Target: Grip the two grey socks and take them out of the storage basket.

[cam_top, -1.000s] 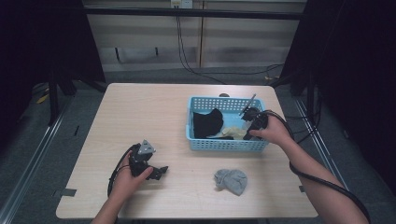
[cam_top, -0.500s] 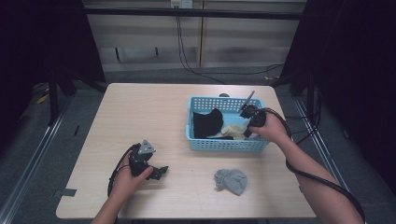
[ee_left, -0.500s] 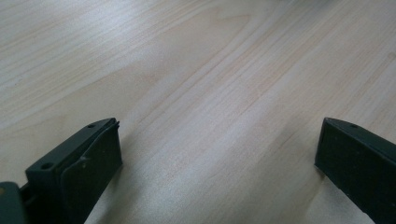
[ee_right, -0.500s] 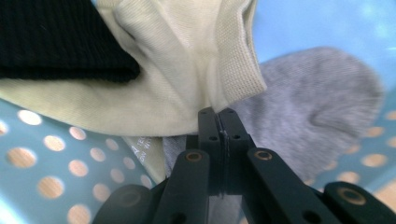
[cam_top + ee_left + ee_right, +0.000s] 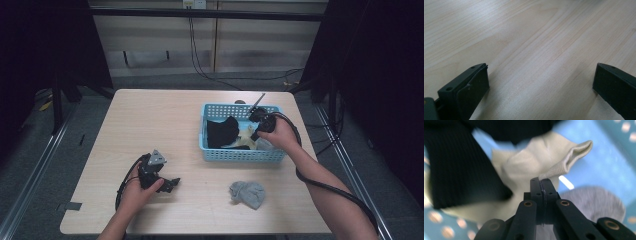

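Pale wooden bench (image 5: 165, 125), blue basket (image 5: 240, 154) right of centre: right gripper (image 5: 541, 180) jaws were pinched shut on the soft, light cream sock (image 5: 529, 167) at its ribbed cuff, left gripper (image 5: 540, 82) jaws wide and empty.

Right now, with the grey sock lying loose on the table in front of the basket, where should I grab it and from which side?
Take the grey sock from straight above, at the raised bunched fold near its middle. It lies crumpled on the table, apart from the blue basket, with nothing beside it, so jaws can probably straddle that fold. Its flat edges hug the wood and offer less to pinch.
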{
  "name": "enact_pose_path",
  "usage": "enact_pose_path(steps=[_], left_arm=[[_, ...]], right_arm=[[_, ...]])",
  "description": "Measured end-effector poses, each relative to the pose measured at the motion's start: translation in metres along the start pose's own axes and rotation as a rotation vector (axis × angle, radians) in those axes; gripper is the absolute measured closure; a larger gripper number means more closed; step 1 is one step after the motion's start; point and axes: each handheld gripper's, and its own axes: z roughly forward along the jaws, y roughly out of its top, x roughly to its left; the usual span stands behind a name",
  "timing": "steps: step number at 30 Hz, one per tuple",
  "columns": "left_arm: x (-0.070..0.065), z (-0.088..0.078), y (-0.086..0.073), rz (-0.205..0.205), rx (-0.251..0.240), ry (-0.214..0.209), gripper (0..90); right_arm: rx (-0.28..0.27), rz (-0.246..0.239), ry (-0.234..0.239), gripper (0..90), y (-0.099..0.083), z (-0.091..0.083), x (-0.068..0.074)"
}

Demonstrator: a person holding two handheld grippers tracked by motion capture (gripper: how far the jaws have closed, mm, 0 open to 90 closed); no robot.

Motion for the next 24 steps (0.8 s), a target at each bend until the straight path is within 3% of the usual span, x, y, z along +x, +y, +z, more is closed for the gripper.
enact_pose_path(steps=[3,7,8,12,17,24], left_arm=[[0.000,0.000,0.000,-0.005,-0.001,-0.002,0.0],[0.000,0.001,0.000,-0.005,-0.002,-0.002,0.0],[0.000,0.001,0.000,-0.005,-0.002,-0.002,0.0],[0.000,0.001,0.000,-0.005,-0.002,-0.002,0.0],[0.000,0.000,0.000,0.002,-0.001,0.001,0.0],[0.000,0.000,0.000,0.000,0.001,0.001,0.0]], right_arm=[[-0.034,0.011,0.002,89.3,0.006,-0.001,0.004],[0.009,0.028,-0.008,62.3,0.004,-0.003,0.002],[0.021,0.030,-0.022,59.5,0.003,-0.005,0.001],[0.076,0.028,-0.031,55.2,-0.011,-0.010,-0.004],[0.153,0.000,-0.016,51.5,-0.027,-0.001,-0.006],[0.162,0.036,0.029,51.3,-0.033,0.007,-0.007]])
